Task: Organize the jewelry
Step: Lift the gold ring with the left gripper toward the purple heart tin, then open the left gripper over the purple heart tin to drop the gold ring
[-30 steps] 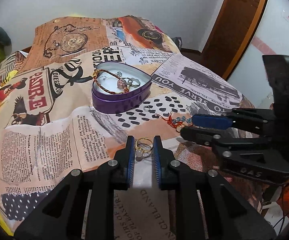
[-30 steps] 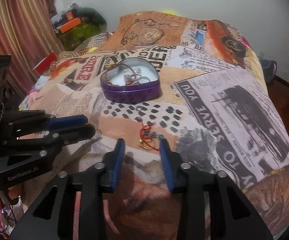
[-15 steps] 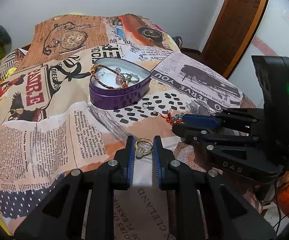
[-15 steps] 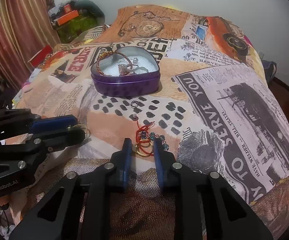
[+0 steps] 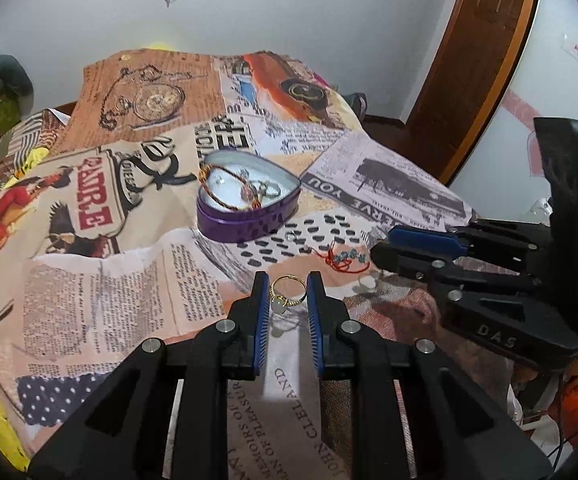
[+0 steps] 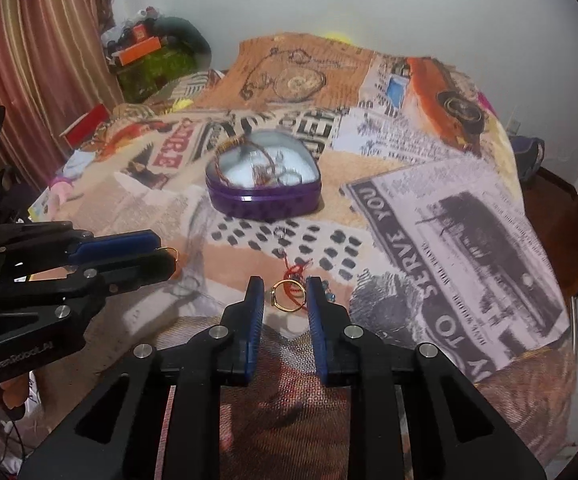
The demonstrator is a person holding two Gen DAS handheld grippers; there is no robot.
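Note:
A purple heart-shaped tin stands open on the printed bedspread and holds a braided bracelet and several rings. My left gripper is shut on a gold ring with a pale stone, lifted off the cloth. My right gripper is shut on a gold ring. A red-thread bracelet with blue beads lies on the cloth just beyond my right gripper. A small silver ring lies in front of the tin.
The bedspread drops off at the near and right edges. A brown door is at the right, a curtain and clutter at the left. A white wall is behind.
Both grippers have risen and pulled back from the cloth. The right gripper closed on the gold ring beside the red bracelet and lifted it. The left gripper kept its ring.

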